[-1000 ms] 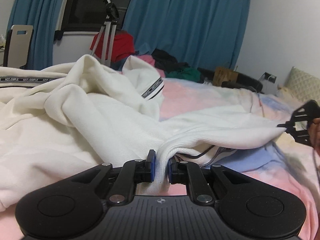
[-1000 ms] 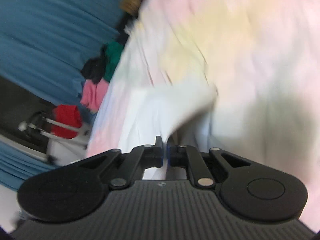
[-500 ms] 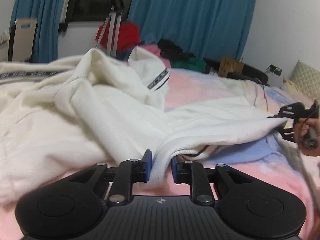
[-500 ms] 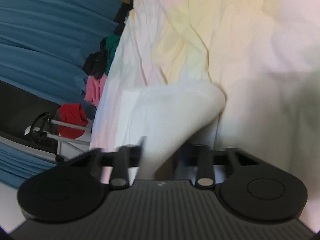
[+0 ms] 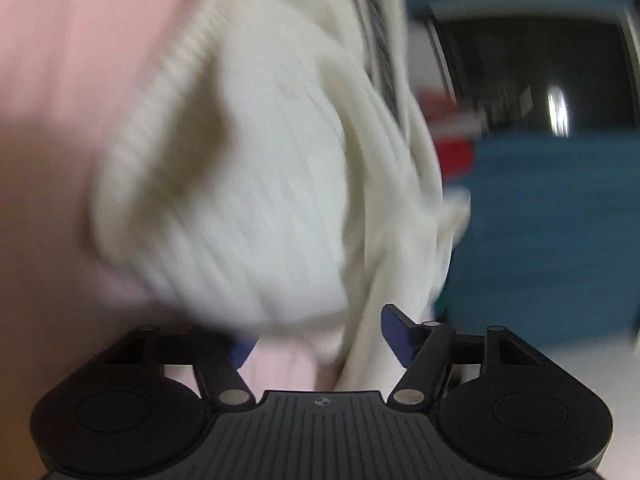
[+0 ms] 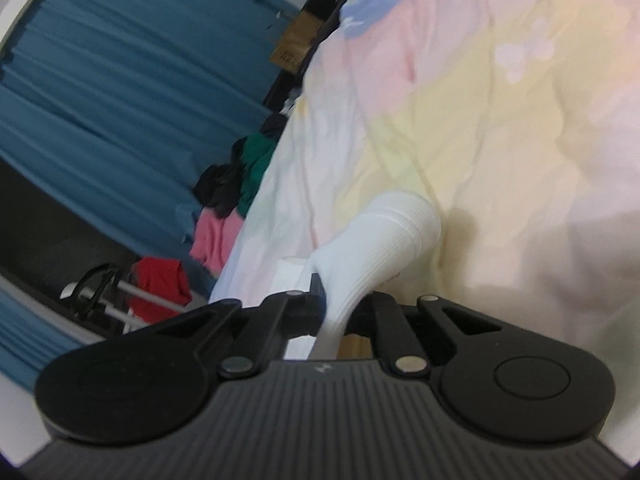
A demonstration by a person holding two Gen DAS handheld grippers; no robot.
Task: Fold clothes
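A cream-white knit sweater fills the blurred left wrist view, bunched on the pink bedspread. My left gripper is rolled over and its jaws are opening. A fold of the sweater hangs loosely between the blue pads, which do not press on it. In the right wrist view my right gripper is shut on the sweater's white ribbed sleeve cuff. The cuff bulges out ahead of the fingers, just above the pastel bedspread.
Blue curtains hang along the wall beyond the bed. Pink, green, black and red clothes are piled at the bed's far edge, near a tripod and a cardboard box. A dark window shows behind the sweater.
My left gripper has let go of the sweater hem, spread its jaws and rolled sharply sideways while moving. My right gripper opened briefly and has closed again on the cuff.
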